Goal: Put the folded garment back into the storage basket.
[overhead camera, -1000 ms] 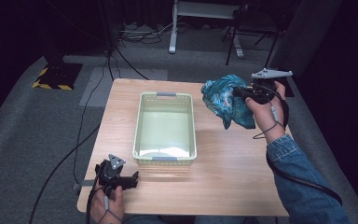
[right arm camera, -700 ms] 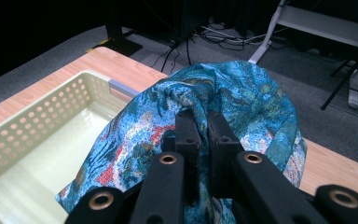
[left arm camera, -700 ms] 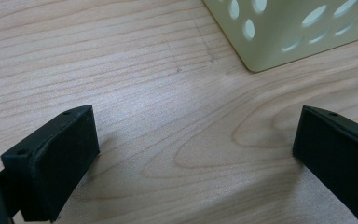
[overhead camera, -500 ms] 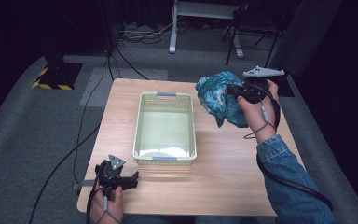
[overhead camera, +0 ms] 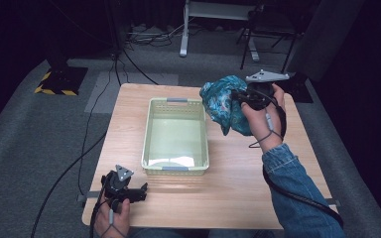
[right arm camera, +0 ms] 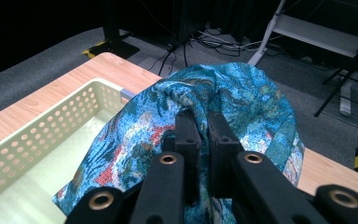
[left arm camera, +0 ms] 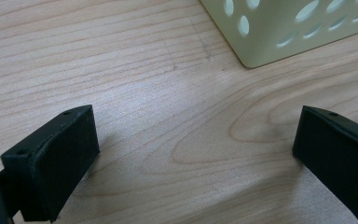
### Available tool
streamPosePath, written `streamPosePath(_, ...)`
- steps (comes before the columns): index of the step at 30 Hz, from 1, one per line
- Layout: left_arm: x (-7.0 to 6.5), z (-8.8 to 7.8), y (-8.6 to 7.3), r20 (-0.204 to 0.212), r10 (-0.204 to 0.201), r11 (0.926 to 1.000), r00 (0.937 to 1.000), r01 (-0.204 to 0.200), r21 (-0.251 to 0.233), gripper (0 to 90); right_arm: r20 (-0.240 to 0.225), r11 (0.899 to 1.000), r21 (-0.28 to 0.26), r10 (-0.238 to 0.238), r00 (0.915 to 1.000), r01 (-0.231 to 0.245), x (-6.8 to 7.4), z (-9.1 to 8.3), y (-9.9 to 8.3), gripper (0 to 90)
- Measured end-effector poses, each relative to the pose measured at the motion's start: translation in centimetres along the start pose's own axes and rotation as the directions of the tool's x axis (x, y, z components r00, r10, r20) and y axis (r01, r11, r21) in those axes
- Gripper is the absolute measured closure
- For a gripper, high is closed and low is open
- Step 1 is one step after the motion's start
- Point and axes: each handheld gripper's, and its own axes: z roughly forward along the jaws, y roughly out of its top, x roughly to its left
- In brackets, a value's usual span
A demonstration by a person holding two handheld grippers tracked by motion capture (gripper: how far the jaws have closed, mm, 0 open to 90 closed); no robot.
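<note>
A crumpled blue patterned cloth (overhead camera: 224, 105) hangs above the table just right of the pale green basket (overhead camera: 150, 135). My right gripper (overhead camera: 239, 97) is shut on the cloth (right arm camera: 242, 93), its two jaws pinching a fold close together, with the basket (right arm camera: 37, 135) below and to the left. My left gripper (overhead camera: 135, 192) rests on the table near the front left corner, held by a hand. Its jaws stand wide apart over bare wood (left arm camera: 191, 144) with nothing between them. A corner of the basket (left arm camera: 279, 28) lies just ahead of it.
The wooden table (overhead camera: 238, 188) has bare room right of the basket and along the front. Cables (overhead camera: 87, 134) run over the grey floor at the left. A stand (overhead camera: 186, 29) and dark gear are behind the table.
My right gripper has carried the cloth leftward, closer to the basket's right rim. The left gripper has stayed where it was.
</note>
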Motion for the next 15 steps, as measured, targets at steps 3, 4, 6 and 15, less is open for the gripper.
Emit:
streamPosePath(3, 0.0, 0.0, 0.0, 0.001, 0.001, 1.0, 1.0, -0.001, 0.0, 0.3, 0.002, 1.0, -0.001, -0.007, 1.0, 0.007, 0.5, 0.2, 0.3, 84.8)
streamPosePath(4, 0.0, 0.0, 0.0, 0.001, 0.001, 1.0, 1.0, -0.001, 0.0, 0.3, 0.0, 1.0, -0.003, -0.005, 1.0, 0.005, 0.6, 0.3, 0.4, 84.8)
streamPosePath(6, 0.0, 0.0, 0.0, 0.001, 0.001, 1.0, 1.0, -0.001, 0.0, 0.3, -0.004, 1.0, -0.004, -0.001, 1.0, 0.001, 0.9, 0.5, 0.5, 84.8)
streamPosePath(15, 0.0, 0.0, 0.0, -0.001, 0.003, 1.0, 1.0, -0.003, -0.001, 0.3, -0.029, 1.0, -0.003, 0.004, 0.9996, -0.004, 2.2, 1.8, 1.1, 84.8)
